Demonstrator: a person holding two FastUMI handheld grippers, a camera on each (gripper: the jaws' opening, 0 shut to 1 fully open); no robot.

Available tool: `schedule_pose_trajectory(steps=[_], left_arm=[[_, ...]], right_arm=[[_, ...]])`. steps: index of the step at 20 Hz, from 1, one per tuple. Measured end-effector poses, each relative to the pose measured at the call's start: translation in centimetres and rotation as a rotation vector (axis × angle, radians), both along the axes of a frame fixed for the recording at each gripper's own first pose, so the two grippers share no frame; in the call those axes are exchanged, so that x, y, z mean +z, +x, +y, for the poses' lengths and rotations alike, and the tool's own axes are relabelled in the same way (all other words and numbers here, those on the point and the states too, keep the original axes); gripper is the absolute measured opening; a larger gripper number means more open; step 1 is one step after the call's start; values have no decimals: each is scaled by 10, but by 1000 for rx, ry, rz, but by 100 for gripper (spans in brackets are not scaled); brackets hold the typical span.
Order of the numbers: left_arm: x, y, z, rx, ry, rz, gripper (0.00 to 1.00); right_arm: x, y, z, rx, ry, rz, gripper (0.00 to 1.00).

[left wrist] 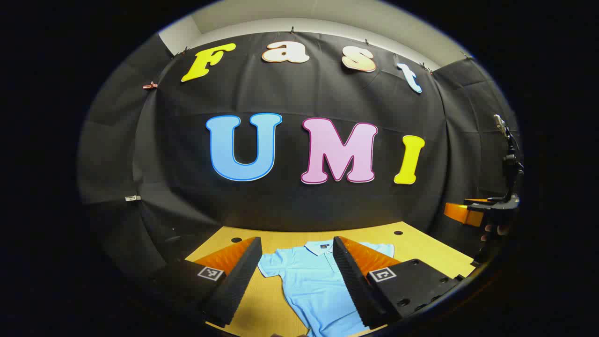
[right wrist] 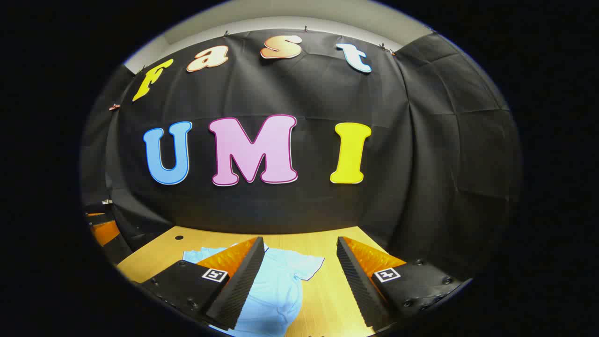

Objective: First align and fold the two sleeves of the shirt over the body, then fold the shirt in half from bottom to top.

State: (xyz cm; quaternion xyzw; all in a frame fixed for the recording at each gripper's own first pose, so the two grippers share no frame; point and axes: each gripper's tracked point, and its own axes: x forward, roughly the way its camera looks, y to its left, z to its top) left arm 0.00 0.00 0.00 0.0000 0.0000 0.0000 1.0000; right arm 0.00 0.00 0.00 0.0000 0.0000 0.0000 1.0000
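Note:
A light blue polo shirt (left wrist: 309,281) lies flat on the wooden table (left wrist: 421,245), collar toward the far wall, both short sleeves spread out. My left gripper (left wrist: 297,243) hovers open above the shirt's chest, its fingers apart with nothing between them. In the right gripper view the shirt (right wrist: 276,285) lies low and left, one sleeve (right wrist: 304,264) pointing right. My right gripper (right wrist: 299,243) stands open above that sleeve side and holds nothing. The right gripper (left wrist: 468,213) also appears at the far right of the left gripper view, held by a hand.
The table (right wrist: 318,248) ends at the black cloth wall behind. Small round holes (left wrist: 398,232) mark the tabletop near its back edge. The left gripper (right wrist: 100,229) shows at the left edge of the right gripper view.

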Motion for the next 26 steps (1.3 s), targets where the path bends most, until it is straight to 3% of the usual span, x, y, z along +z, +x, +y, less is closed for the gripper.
schedule_pose_trajectory(steps=[7,17,26], left_arm=[[-5,9,-3,-5,-3,23,97],[-1,12,-17,-23,-23,34,97],[-4,20,-25,26,-21,67,97]], right_arm=[[-9,12,-2,-20,-11,16,97],[-43,34,-12,-45,-25,138,97],[-97,116,-38,-24,2,329,97]])
